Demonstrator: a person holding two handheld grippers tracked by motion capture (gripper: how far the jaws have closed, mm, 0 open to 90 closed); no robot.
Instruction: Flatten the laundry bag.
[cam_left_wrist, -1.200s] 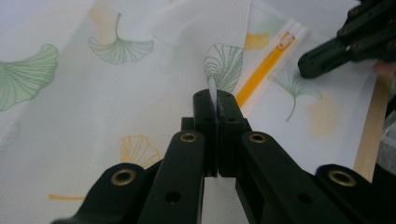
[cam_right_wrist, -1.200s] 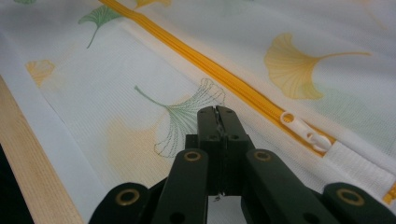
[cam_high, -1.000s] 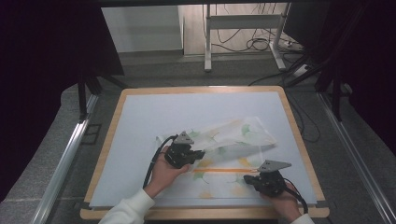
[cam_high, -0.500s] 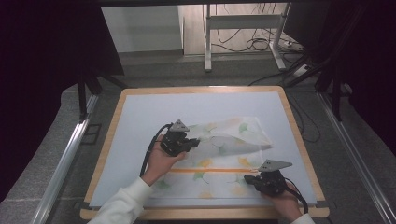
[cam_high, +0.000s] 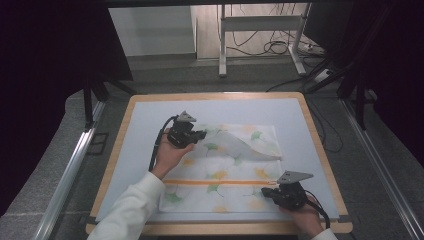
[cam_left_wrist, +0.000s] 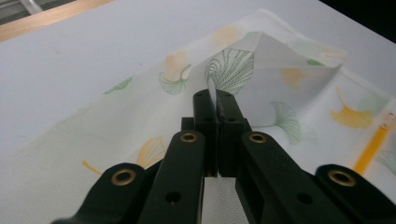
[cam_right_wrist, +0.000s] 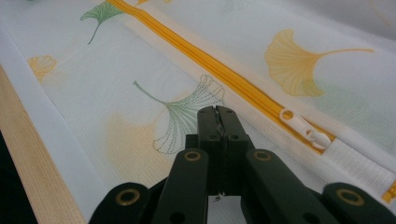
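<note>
A white mesh bag (cam_high: 235, 172) printed with ginkgo leaves lies on the pale mat, an orange zipper (cam_high: 215, 182) running across it. My left gripper (cam_high: 202, 134) is over the bag's far left part and is shut on a pinched fold of the fabric (cam_left_wrist: 233, 70), which rises in a tent towards its jaws (cam_left_wrist: 217, 95). My right gripper (cam_high: 265, 192) rests at the bag's near right edge, shut on the mesh just beside the zipper (cam_right_wrist: 224, 70). The white zipper pull (cam_right_wrist: 303, 128) lies a little past its tips (cam_right_wrist: 217, 111).
The mat (cam_high: 150, 125) sits in a wooden-rimmed table top (cam_high: 320, 145), with a bare strip along the near edge (cam_right_wrist: 42, 135). Dark floor, a metal stand (cam_high: 222, 45) and cables lie beyond the table. A white sleeve (cam_high: 130, 210) reaches in from the bottom left.
My left gripper has moved away from the person and slightly left, drawing the pinched fabric with it, so the lifted flap now spreads farther over the bag. The right gripper has stayed put.
</note>
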